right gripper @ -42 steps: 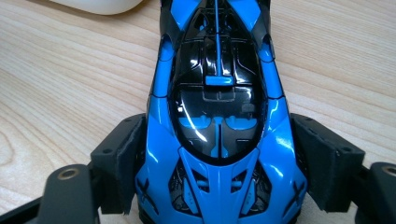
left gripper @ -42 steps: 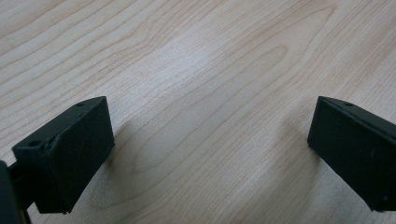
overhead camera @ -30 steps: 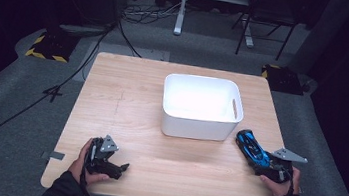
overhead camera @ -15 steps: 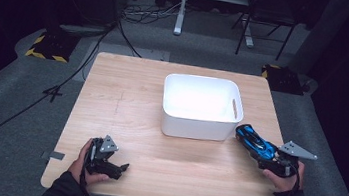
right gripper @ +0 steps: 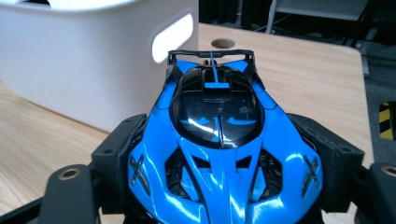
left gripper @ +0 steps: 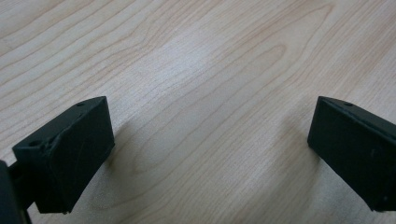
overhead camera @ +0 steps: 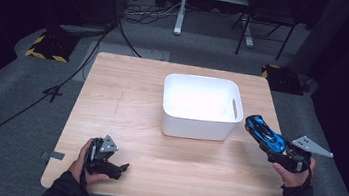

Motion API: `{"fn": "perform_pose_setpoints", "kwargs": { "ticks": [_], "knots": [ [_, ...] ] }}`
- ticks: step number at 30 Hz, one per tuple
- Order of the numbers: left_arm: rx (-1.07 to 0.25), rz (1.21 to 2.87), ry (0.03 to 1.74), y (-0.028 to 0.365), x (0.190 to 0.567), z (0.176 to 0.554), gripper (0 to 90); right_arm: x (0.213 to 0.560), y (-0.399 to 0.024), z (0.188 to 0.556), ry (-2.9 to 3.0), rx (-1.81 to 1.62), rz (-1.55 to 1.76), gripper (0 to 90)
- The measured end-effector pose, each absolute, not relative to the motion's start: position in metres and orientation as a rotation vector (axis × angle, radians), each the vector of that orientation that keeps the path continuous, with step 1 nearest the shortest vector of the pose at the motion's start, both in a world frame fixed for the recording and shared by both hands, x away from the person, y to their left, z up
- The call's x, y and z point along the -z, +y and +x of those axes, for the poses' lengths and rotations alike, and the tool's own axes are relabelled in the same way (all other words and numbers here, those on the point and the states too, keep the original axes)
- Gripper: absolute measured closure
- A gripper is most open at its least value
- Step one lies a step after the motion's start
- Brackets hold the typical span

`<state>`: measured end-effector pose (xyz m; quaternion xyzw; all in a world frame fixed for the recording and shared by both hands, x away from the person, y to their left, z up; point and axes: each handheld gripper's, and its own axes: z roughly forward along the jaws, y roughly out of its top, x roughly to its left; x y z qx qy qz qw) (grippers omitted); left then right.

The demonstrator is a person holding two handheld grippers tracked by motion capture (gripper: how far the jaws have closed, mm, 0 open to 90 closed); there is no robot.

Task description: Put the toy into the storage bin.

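High view: The right gripper (overhead camera: 277, 146) is held above the right edge of the tabletop (overhead camera: 131, 108), just beside the right wall of the white bin (overhead camera: 198, 126). Its fingers clamp a blue toy car (overhead camera: 264, 131), which points up and away toward the bin's handle slot. The car is clear of the tabletop. The gripper body and the hand beneath it hide the near end of the car. The left gripper (overhead camera: 116, 167) rests near the front left corner of the tabletop, well apart from the bin; its dark fingers are small against the hand, and their spacing is hard to make out here. The bin interior is overexposed, so its contents cannot be told. Cables (overhead camera: 93, 43) and a chair (overhead camera: 268, 14) stand on the dark floor behind the tabletop.

Left gripper view: The two fingers (left gripper: 70, 154) stand wide apart over bare wood grain, with nothing between them. Both are cut off by the frame edges.

Right gripper view: The fingers (right gripper: 116, 158) press on both flanks of the car (right gripper: 219, 140), behind its cabin. The bottom edge cuts off the car's near end. The bin wall (right gripper: 84, 60) with its handle slot stands just beyond the car at the left.
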<state>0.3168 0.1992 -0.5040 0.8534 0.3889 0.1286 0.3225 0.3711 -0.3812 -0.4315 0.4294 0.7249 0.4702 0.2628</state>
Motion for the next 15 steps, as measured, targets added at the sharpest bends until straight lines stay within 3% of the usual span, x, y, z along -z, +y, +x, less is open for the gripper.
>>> {"fn": "perform_pose_setpoints", "kwargs": {
  "ticks": [15],
  "knots": [
    [-0.338, 2.239, 1.022, 0.199, 0.504, 0.317, 0.6, 0.381, -0.378, 0.379, 1.887, -1.352, 1.077, 24.6]
  ]
}}
